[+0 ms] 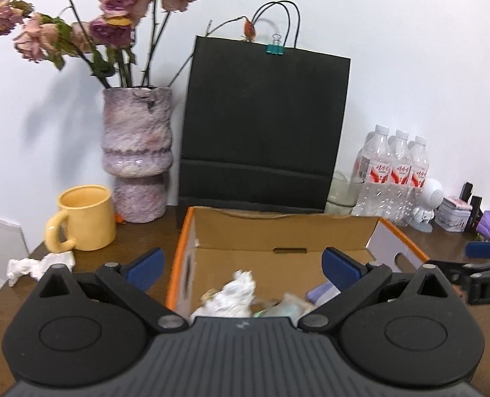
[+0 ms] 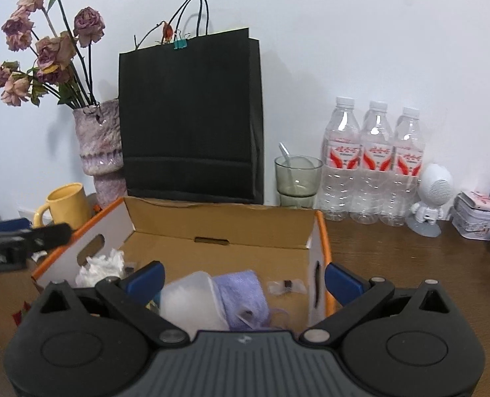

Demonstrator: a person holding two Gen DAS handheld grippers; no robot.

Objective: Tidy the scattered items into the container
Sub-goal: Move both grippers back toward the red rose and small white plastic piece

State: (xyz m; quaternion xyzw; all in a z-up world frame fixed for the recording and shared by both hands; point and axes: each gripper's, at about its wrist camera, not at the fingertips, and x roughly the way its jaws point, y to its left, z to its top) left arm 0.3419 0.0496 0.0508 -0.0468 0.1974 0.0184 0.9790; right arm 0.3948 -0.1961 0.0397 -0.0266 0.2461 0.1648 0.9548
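While both grippers hang over the cardboard box (image 2: 218,228), left gripper (image 1: 243,264) has its jaws spread wide, nothing between them; right gripper (image 2: 243,276) likewise spread and empty. Box sits on the brown table (image 2: 410,258) in front of the black bag (image 2: 190,115). Inside: crumpled tissue (image 1: 235,294), a purple cloth (image 2: 245,294), a clear plastic tub (image 2: 192,301). One crumpled tissue wad (image 1: 36,266) still lies on the table beside the yellow mug (image 1: 86,218), left of the box

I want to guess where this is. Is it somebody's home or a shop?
Probably a home, or a lived-in desk by a wall. On the wooden table stand a vase of dried roses, a yellow mug and three water bottles, all around a cardboard box holding bits and pieces.
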